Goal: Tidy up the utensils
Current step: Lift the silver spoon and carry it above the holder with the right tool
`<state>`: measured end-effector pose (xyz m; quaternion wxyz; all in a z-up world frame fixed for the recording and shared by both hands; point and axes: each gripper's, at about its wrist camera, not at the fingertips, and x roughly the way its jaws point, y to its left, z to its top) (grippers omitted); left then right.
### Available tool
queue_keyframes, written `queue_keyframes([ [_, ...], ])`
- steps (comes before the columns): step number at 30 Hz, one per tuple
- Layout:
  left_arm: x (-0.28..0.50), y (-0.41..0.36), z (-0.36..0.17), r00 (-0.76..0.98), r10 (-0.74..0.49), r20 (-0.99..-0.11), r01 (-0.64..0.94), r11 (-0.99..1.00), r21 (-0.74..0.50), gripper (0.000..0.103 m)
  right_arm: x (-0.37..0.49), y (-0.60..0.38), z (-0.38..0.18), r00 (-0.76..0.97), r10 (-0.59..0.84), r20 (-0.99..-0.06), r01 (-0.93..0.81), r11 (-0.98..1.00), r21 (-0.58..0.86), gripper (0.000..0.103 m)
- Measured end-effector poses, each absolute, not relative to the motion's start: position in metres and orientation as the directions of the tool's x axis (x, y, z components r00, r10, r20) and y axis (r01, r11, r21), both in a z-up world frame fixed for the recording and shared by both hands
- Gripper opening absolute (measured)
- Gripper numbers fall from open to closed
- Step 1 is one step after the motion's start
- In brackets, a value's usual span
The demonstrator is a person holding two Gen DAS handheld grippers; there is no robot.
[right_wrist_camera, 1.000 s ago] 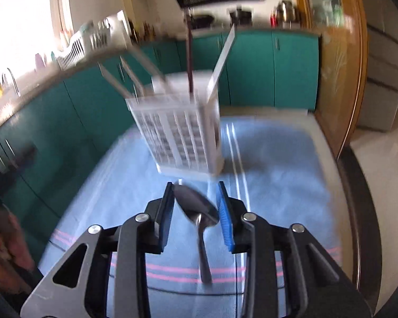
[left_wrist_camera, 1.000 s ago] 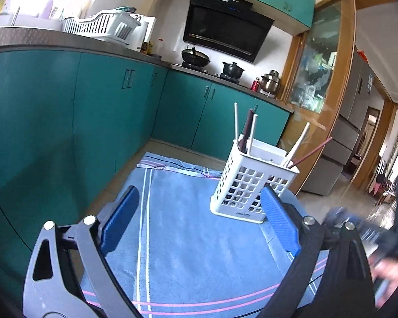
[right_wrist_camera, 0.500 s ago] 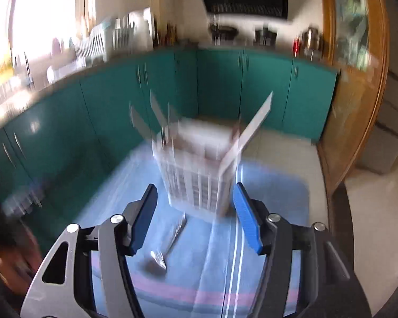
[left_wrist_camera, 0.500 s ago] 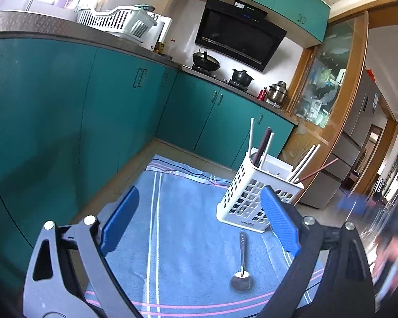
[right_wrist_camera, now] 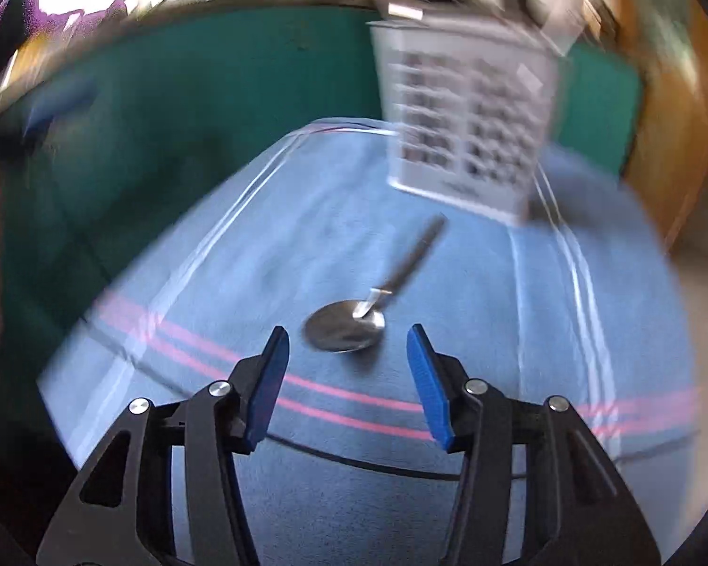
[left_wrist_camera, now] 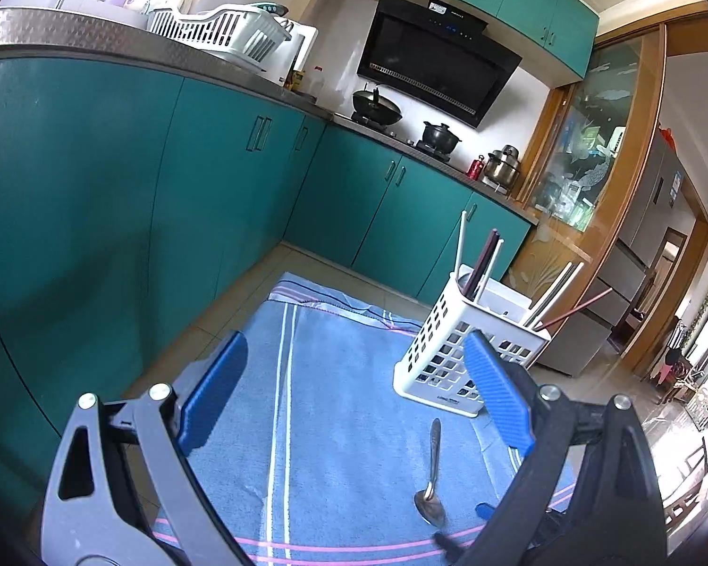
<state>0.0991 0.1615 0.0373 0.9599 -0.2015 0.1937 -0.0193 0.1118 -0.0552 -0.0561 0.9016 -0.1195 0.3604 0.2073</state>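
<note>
A metal spoon (left_wrist_camera: pixel 430 475) lies on the blue striped cloth (left_wrist_camera: pixel 335 415), bowl toward me, handle pointing at a white slotted utensil basket (left_wrist_camera: pixel 467 358) that holds several chopsticks (left_wrist_camera: pixel 484 264). My left gripper (left_wrist_camera: pixel 354 377) is open and empty above the cloth. In the right wrist view, which is blurred, the spoon (right_wrist_camera: pixel 368 306) lies just ahead of my open, empty right gripper (right_wrist_camera: pixel 347 351), with the basket (right_wrist_camera: pixel 467 127) beyond it.
Teal floor cabinets (left_wrist_camera: pixel 118 198) run along the left and back. A steel counter carries a white dish rack (left_wrist_camera: pixel 222 33), a wok (left_wrist_camera: pixel 376 108) and pots. A wooden glass door (left_wrist_camera: pixel 585 188) stands to the right. The cloth lies on tiled floor.
My right gripper let go of the spoon, which now lies on the cloth. The gripper pulled back, then dropped low toward the spoon's bowl. My left gripper tilted up slightly.
</note>
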Motion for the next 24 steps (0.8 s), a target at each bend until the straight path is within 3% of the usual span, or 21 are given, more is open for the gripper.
queue_keyframes([
  [3,0.099,0.162,0.037,0.924,-0.11,-0.366,-0.046,0.918,-0.393,0.092,0.1,-0.029,-0.065,0.693,0.192,-0.695,-0.517,0.804,-0.293,0.039],
  [5,0.1,0.164,0.038,0.925,-0.108,-0.365,-0.05,0.916,-0.399,0.092,0.106,-0.021,-0.069,0.69,0.163,-0.706,-0.533,0.774,-0.342,0.03],
  [7,0.1,0.166,0.038,0.925,-0.105,-0.365,-0.055,0.914,-0.401,0.092,0.114,-0.017,-0.076,0.693,0.126,-0.71,-0.533,0.753,-0.387,0.009],
  [8,0.1,0.167,0.038,0.925,-0.104,-0.366,-0.057,0.913,-0.404,0.092,0.118,-0.017,-0.077,0.685,0.12,-0.718,-0.536,0.75,-0.386,0.005],
  [11,0.099,0.17,0.036,0.924,-0.101,-0.369,-0.063,0.91,-0.409,0.092,0.122,-0.024,-0.071,0.665,0.159,-0.73,-0.535,0.783,-0.317,0.002],
  [15,0.098,0.176,0.037,0.924,-0.101,-0.368,-0.07,0.902,-0.425,0.092,0.114,-0.052,-0.022,0.65,0.298,-0.7,-0.527,0.839,-0.132,0.001],
  [24,0.101,0.173,0.035,0.918,-0.12,-0.378,-0.058,0.902,-0.427,0.092,0.103,-0.169,0.116,0.615,0.573,-0.542,-0.46,0.818,0.344,0.002],
])
